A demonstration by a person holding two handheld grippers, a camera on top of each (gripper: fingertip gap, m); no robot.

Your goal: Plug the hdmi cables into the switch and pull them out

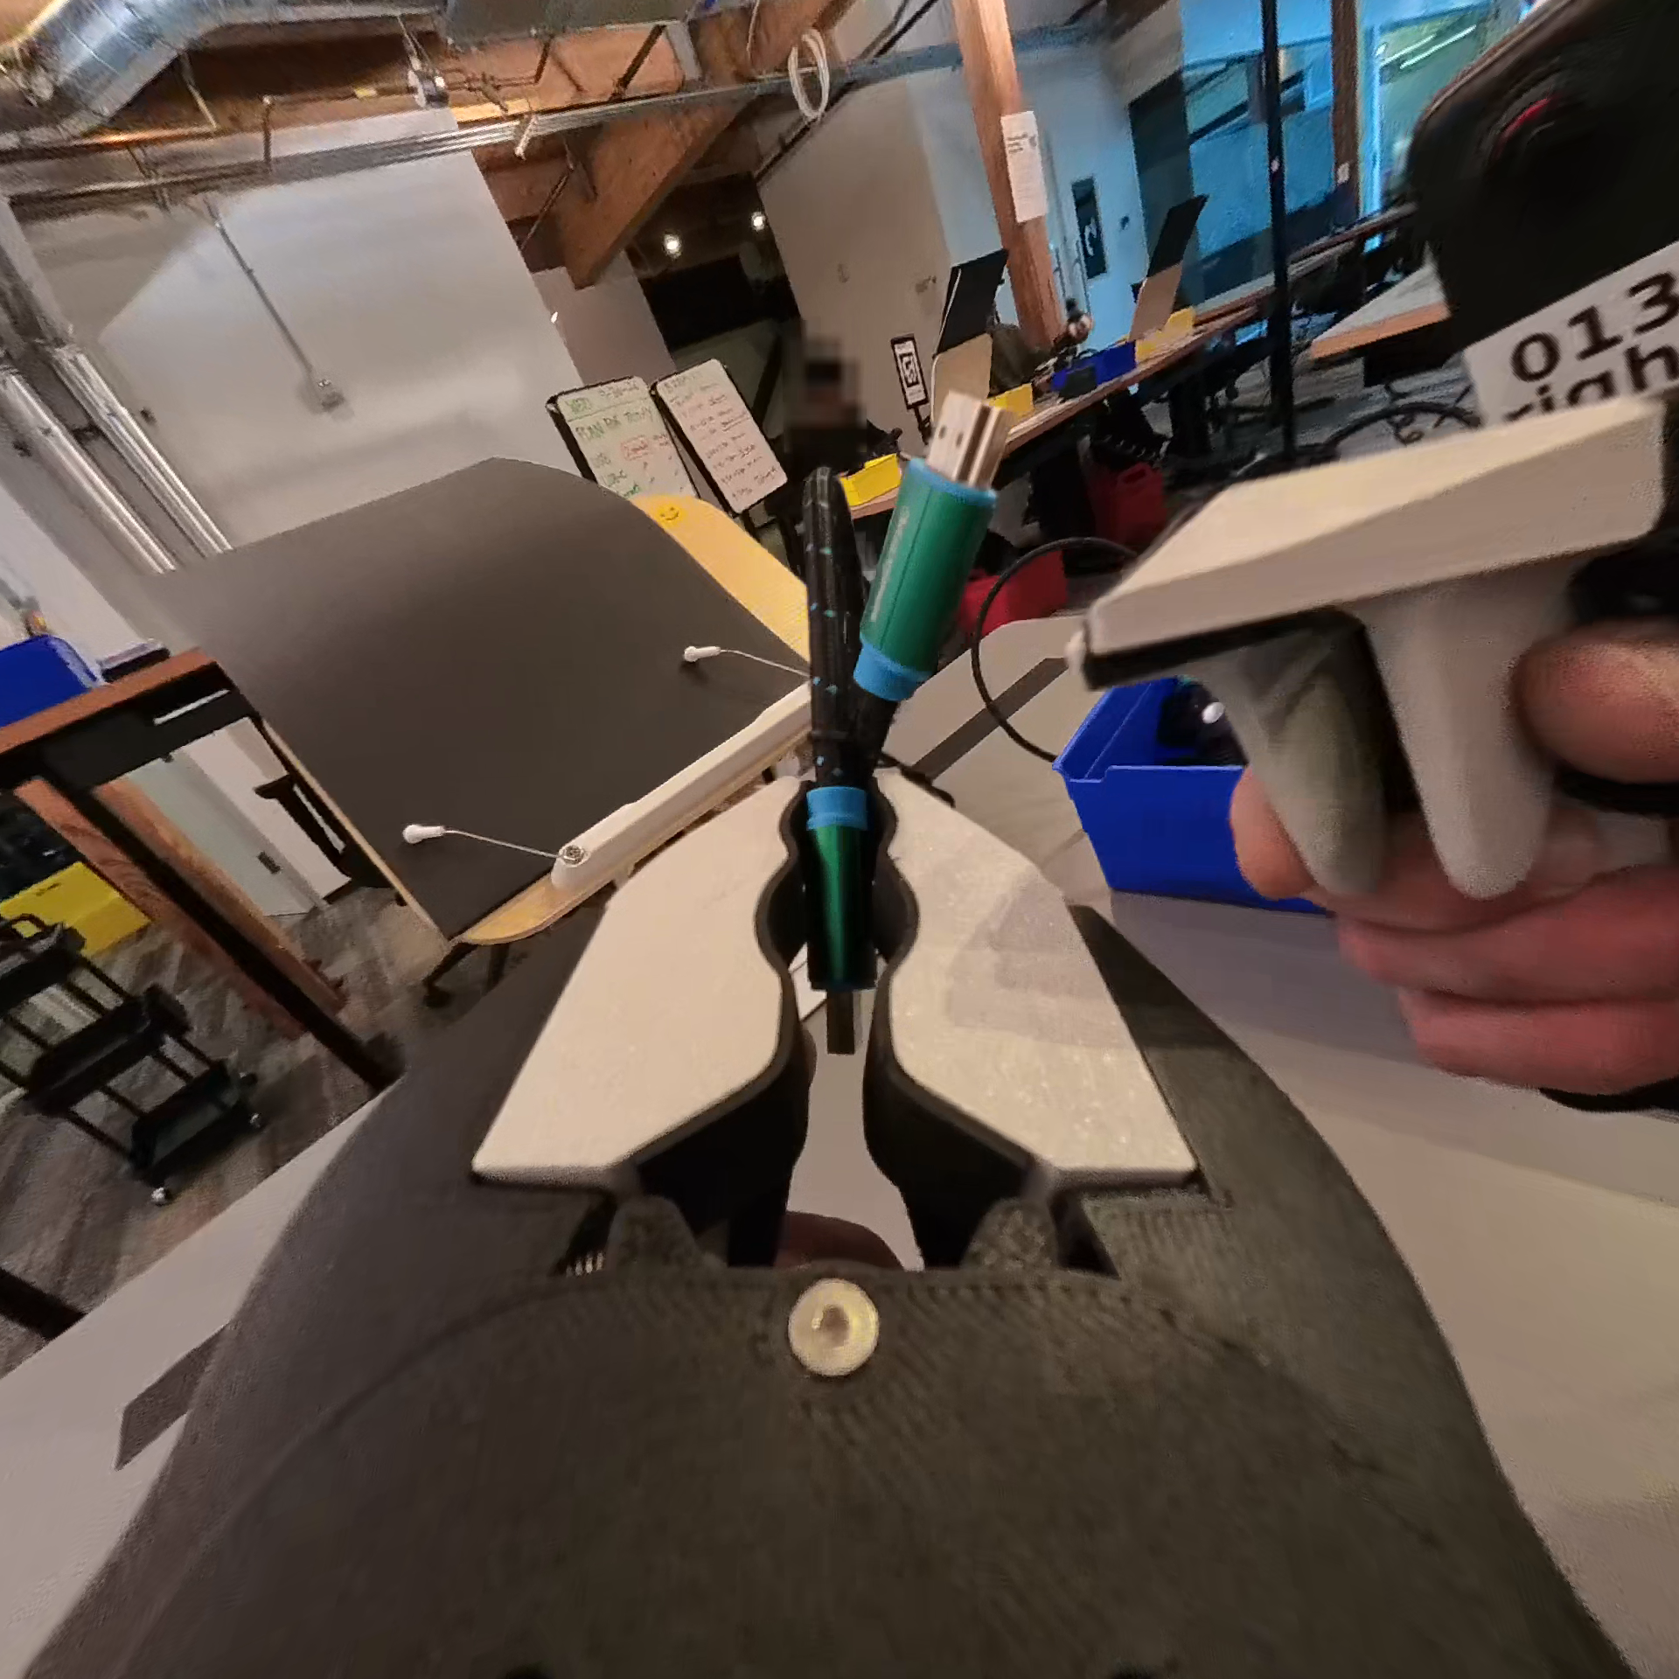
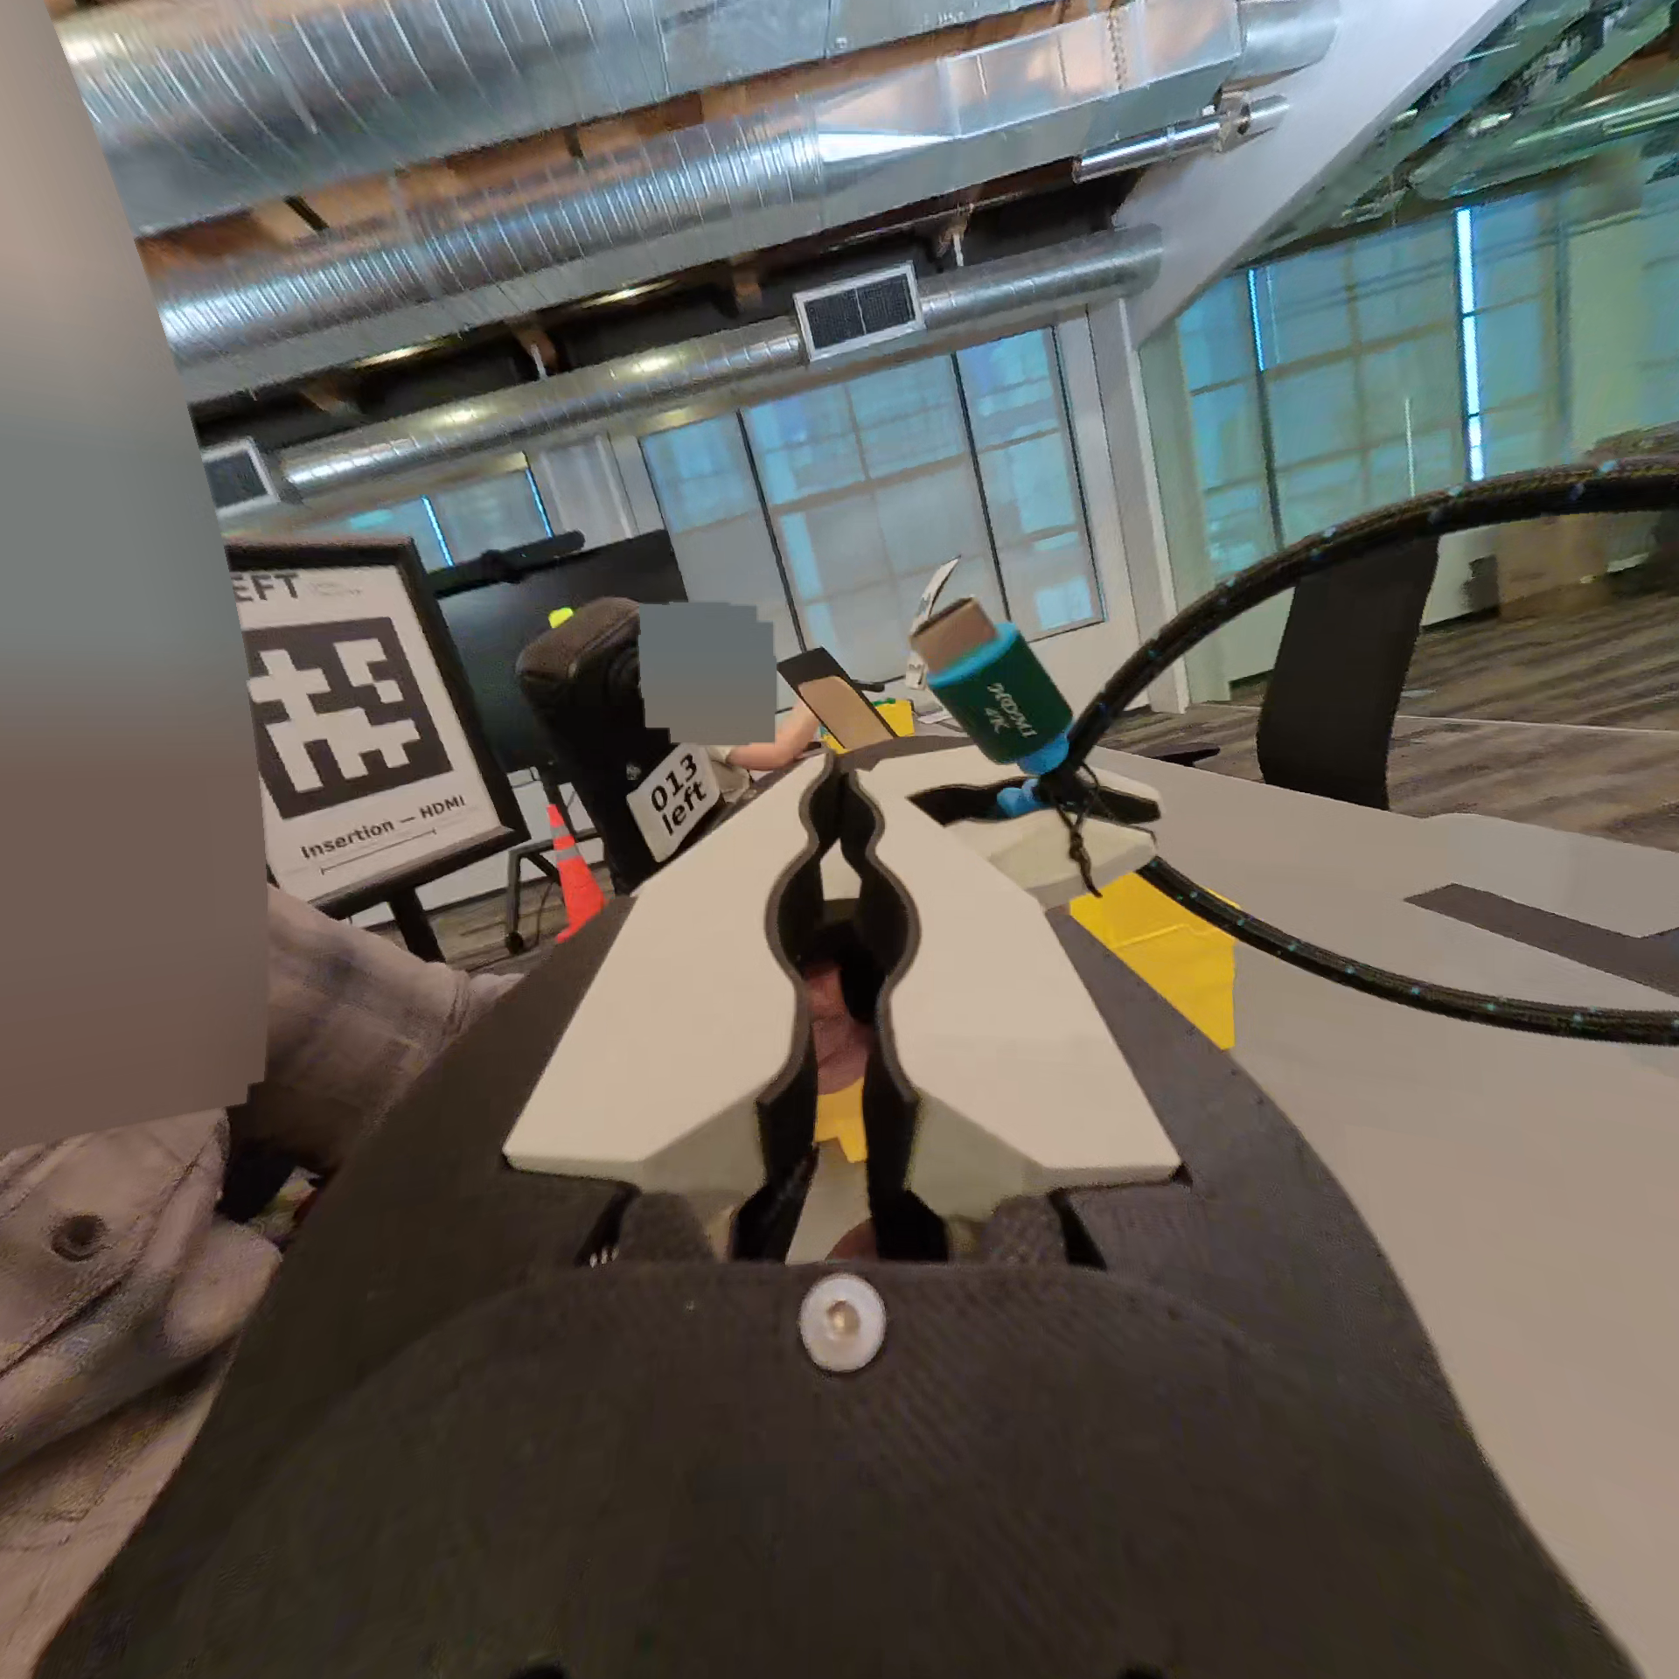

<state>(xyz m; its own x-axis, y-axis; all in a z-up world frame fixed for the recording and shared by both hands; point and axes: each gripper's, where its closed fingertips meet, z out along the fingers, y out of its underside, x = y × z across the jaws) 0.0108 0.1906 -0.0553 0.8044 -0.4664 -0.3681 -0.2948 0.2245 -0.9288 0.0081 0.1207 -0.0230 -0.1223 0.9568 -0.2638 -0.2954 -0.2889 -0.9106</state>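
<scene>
The left hand-held gripper (image 1: 840, 872) is clamped on one green HDMI plug (image 1: 838, 895), which stands between its fingers with the long axis along them, cable end toward 12 o'clock and the thin end pointing back toward the camera. From this plug the black braided cable (image 1: 829, 627) goes up and bends back, so the second green plug (image 1: 918, 568) stands free just beyond the fingertips, tilted toward 1 o'clock with its metal tip up. The right hand-held gripper (image 2: 831, 772) has its fingers together on nothing. In its own view the free plug (image 2: 995, 695) lies at 1 o'clock, near the tips, so I judge this gripper is the nearer one to take it. The switch is not visible in either view. Below is the grey surface (image 1: 1363, 1208), with a blue bin (image 1: 1145, 818) at 3 o'clock; the air around the plug looks open.
</scene>
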